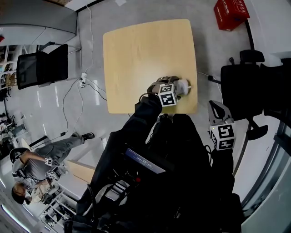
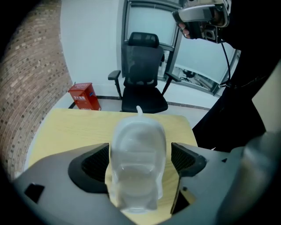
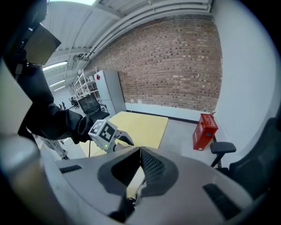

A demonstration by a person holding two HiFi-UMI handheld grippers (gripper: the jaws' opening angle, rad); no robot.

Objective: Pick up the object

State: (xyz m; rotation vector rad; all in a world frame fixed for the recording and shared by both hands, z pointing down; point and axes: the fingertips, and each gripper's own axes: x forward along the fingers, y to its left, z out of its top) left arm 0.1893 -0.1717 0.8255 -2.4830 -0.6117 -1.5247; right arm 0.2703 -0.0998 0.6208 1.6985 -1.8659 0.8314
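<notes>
A translucent white plastic object (image 2: pixel 138 165), rounded with a small nub on top, stands on the yellow table (image 2: pixel 70 127) near its front right corner. My left gripper (image 2: pixel 140 159) has its jaws spread wide on either side of it; a thin gap shows at the right pad (image 2: pixel 182 159), and the left pad (image 2: pixel 97 163) sits very close to it. In the head view the object (image 1: pixel 183 85) pokes out just past the left gripper (image 1: pixel 178 89). My right gripper (image 1: pixel 217 110) hangs off the table's right side, its jaws shut with nothing in them (image 3: pixel 140 153).
A red crate (image 1: pixel 231 12) stands on the floor beyond the table's far right corner. One black office chair (image 1: pixel 245 86) is to the right of the table, another (image 1: pixel 41 68) to the left. Cables run over the floor (image 1: pixel 84 84). A person (image 1: pixel 38 166) stands lower left.
</notes>
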